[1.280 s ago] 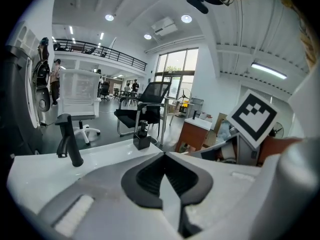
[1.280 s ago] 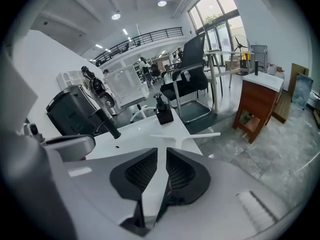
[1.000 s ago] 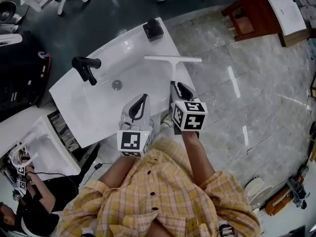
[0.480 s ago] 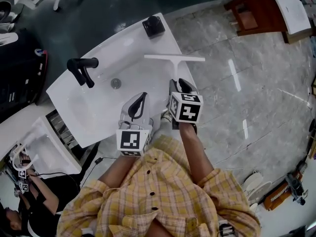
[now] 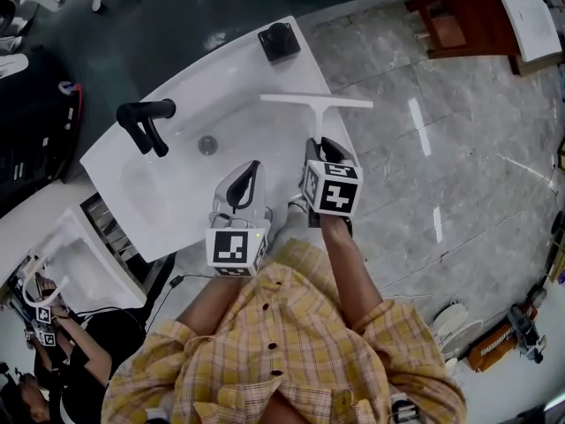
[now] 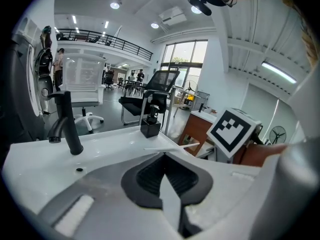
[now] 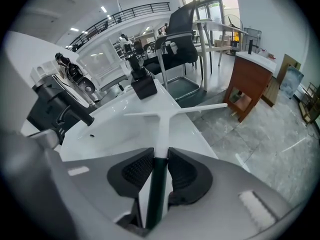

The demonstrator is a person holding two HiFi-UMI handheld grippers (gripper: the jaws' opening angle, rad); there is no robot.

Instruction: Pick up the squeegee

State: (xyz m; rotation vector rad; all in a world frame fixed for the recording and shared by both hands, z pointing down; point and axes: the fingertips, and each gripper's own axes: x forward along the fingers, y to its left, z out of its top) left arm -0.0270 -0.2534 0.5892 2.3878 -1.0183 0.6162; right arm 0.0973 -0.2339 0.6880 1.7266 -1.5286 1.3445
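The white squeegee (image 5: 316, 101) lies on the right rim of the white sink (image 5: 168, 197), its blade at the far end and jutting over the floor. Its dark handle (image 7: 159, 184) runs back between the jaws of my right gripper (image 5: 320, 148). These jaws are closing, and the pads (image 7: 137, 171) lie against both sides of the handle. My left gripper (image 5: 250, 168) hovers over the sink's near rim, left of the squeegee, shut and empty. In the left gripper view the squeegee's blade (image 6: 162, 147) shows just past the jaws.
A black faucet (image 5: 146, 122) stands at the sink's left and a black soap dispenser (image 5: 279, 41) at its far corner. A grey tiled floor (image 5: 441, 175) lies to the right. A brown cabinet (image 5: 459, 25) stands far right, and an office chair (image 7: 182, 44) behind the sink.
Both grippers have sunk a little toward the sink, and the right one now sits lower over the squeegee's handle. The squeegee has not moved on the rim.
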